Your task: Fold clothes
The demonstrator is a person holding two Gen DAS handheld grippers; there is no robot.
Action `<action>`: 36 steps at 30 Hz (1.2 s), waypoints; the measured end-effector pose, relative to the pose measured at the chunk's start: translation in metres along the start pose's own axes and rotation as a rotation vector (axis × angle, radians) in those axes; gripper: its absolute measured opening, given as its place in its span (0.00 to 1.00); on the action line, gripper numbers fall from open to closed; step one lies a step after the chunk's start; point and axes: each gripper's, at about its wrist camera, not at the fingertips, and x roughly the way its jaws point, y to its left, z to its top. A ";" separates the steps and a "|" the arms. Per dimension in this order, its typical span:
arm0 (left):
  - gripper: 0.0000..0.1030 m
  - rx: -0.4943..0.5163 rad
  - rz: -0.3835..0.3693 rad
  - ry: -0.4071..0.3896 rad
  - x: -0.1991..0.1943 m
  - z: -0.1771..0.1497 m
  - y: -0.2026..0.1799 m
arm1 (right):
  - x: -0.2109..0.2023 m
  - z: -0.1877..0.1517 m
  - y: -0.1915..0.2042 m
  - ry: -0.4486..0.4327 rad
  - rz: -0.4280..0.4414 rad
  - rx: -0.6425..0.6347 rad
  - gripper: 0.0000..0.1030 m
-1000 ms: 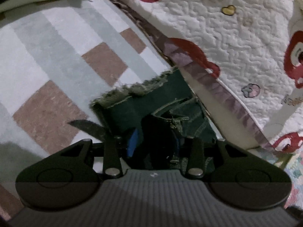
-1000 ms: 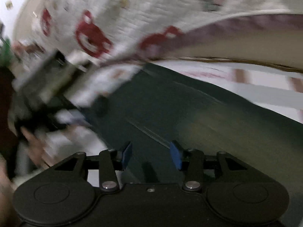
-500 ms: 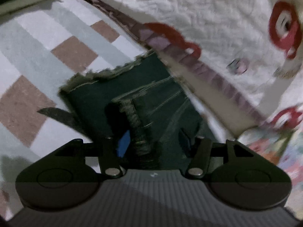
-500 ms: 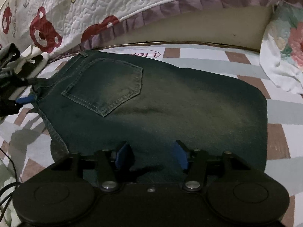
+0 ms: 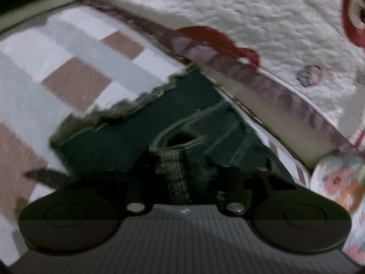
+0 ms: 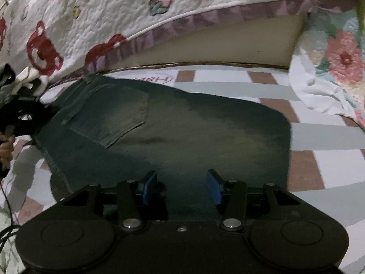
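Jeans [image 6: 173, 132]: dark green denim, folded into a broad flat slab on the mat [image 6: 319, 137]; everything below is placed against them.
Back pocket [image 6: 111, 116]: faces up on the jeans' left part in the right wrist view, stitching plain to see.
Waistband [image 5: 180, 141]: bunched at the jeans' near end in the left wrist view, with a belt loop [image 5: 175, 173] running down toward the camera.
Frayed hem [image 5: 127, 107]: forms the jeans' far edge in the left wrist view, resting on the mat's checks.
Left gripper [image 5: 182, 182]: at the jeans' waist end, its fingers lost in dark denim (blurred and shadowed); I cannot tell whether it pinches the cloth or stands apart.
Right gripper [image 6: 181, 188]: over the jeans' near edge, blue pads [image 6: 149, 188] spread wide with bare denim between them, gripping nothing.
Mat: checked white, grey and brown, under the jeans and showing on all sides of them.
Quilt [image 6: 114, 11]: white with red bear prints and a purple border, hanging down just beyond the jeans' far side.
Floral cloth [image 6: 337, 64]: lies on the mat to the right of the jeans, apart from them.
Hand [image 6: 5, 150]: at the jeans' left end in the right wrist view, wrapped around the other tool, only partly in frame.
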 end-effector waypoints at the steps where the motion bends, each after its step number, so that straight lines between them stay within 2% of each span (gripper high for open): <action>1: 0.18 0.028 0.013 -0.011 -0.001 -0.002 -0.006 | 0.000 0.000 -0.004 -0.001 -0.005 0.012 0.52; 2: 0.15 0.061 0.029 -0.021 -0.001 -0.004 -0.013 | 0.001 -0.001 -0.008 0.001 -0.007 0.027 0.52; 3: 0.11 0.128 0.052 -0.046 -0.004 -0.005 -0.025 | 0.001 -0.002 -0.013 0.003 -0.010 0.042 0.52; 5: 0.09 0.288 0.103 -0.107 -0.009 -0.008 -0.053 | 0.001 -0.003 -0.019 0.000 -0.013 0.073 0.52; 10: 0.08 0.347 0.050 -0.235 -0.038 0.037 -0.096 | -0.003 -0.001 -0.020 -0.029 -0.015 0.087 0.52; 12: 0.08 0.356 0.069 -0.286 -0.048 0.056 -0.101 | -0.006 0.000 -0.017 -0.044 -0.004 0.075 0.52; 14: 0.08 0.408 0.129 -0.371 -0.055 0.063 -0.096 | -0.008 0.002 -0.010 -0.069 0.020 0.052 0.54; 15: 0.08 0.406 0.161 -0.375 -0.053 0.064 -0.086 | -0.006 0.002 -0.006 -0.066 0.024 0.029 0.55; 16: 0.08 0.355 0.164 -0.326 -0.046 0.066 -0.068 | -0.001 0.001 -0.002 -0.049 0.020 -0.001 0.55; 18: 0.08 0.178 0.111 -0.154 -0.023 0.063 -0.021 | 0.007 0.000 0.008 -0.016 0.012 -0.062 0.55; 20: 0.08 0.190 0.185 -0.072 -0.004 0.044 0.004 | 0.013 -0.001 0.013 0.007 -0.005 -0.102 0.55; 23: 0.14 0.258 0.220 -0.083 -0.006 0.027 0.014 | 0.011 -0.001 0.016 0.021 -0.018 -0.135 0.55; 25: 0.26 0.261 0.251 -0.119 -0.017 0.028 0.008 | 0.002 -0.002 0.010 0.028 -0.012 -0.130 0.55; 27: 0.27 0.265 0.281 -0.156 -0.027 0.029 0.002 | -0.008 -0.003 -0.002 0.050 -0.022 -0.104 0.56; 29: 0.32 0.269 0.311 -0.192 -0.038 0.030 -0.003 | -0.018 -0.005 -0.014 0.076 -0.038 -0.073 0.60; 32: 0.37 0.274 0.357 -0.246 -0.054 0.031 -0.012 | -0.031 -0.012 -0.032 0.113 -0.038 -0.024 0.60; 33: 0.40 0.288 0.325 -0.243 -0.055 0.028 -0.021 | -0.034 -0.016 -0.034 0.119 -0.021 -0.021 0.60; 36: 0.40 0.342 0.176 -0.205 -0.053 0.016 -0.057 | -0.040 -0.027 -0.031 0.140 0.035 -0.052 0.60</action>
